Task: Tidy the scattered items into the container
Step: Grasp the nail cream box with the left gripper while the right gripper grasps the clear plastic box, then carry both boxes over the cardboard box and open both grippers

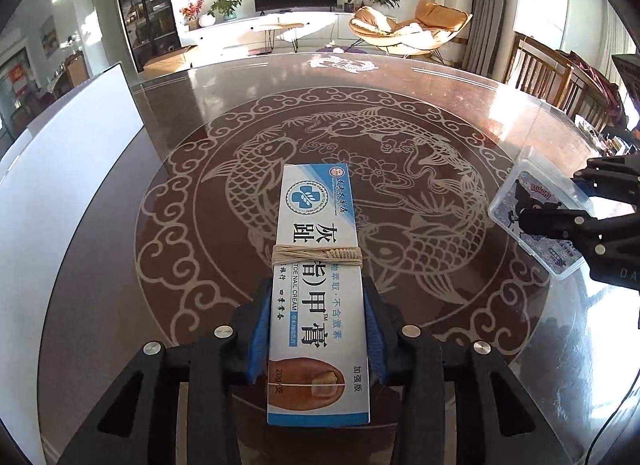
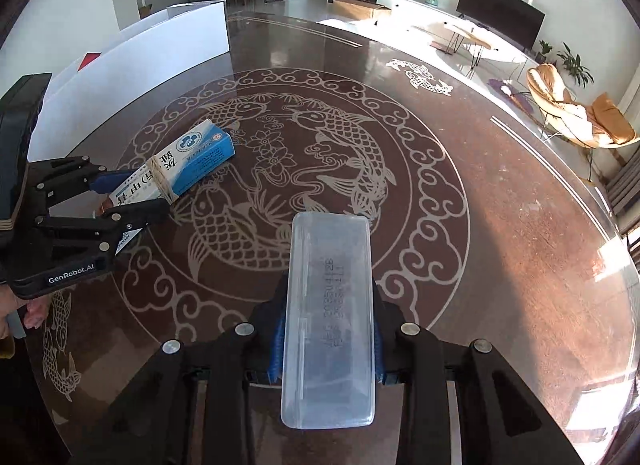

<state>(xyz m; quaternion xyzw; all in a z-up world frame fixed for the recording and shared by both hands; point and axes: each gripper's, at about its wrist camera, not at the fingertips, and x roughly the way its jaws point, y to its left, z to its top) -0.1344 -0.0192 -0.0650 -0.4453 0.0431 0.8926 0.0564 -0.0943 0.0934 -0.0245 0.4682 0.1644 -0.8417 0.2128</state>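
My left gripper [image 1: 318, 291] is shut on a white and blue nail cream box [image 1: 320, 221] bound with a rubber band, its blue pads pressing the long sides. The box is held above the table. In the right wrist view the same box [image 2: 200, 153] sticks out of the left gripper [image 2: 140, 195] at the left. My right gripper [image 2: 330, 297] is shut on a clear plastic case [image 2: 330, 265], gripped across its narrow width. In the left wrist view this case [image 1: 516, 197] shows a cartoon print and sits between the right gripper's [image 1: 560, 201] black fingers at the right edge.
The round glass-topped table [image 1: 400, 81] bears a fish pattern. A white open container [image 1: 72, 169] stands at its left side, also seen far left as the container [image 2: 160, 45]. Wooden chairs [image 1: 560, 77] line the right. A hand [image 2: 32, 313] holds the left gripper.
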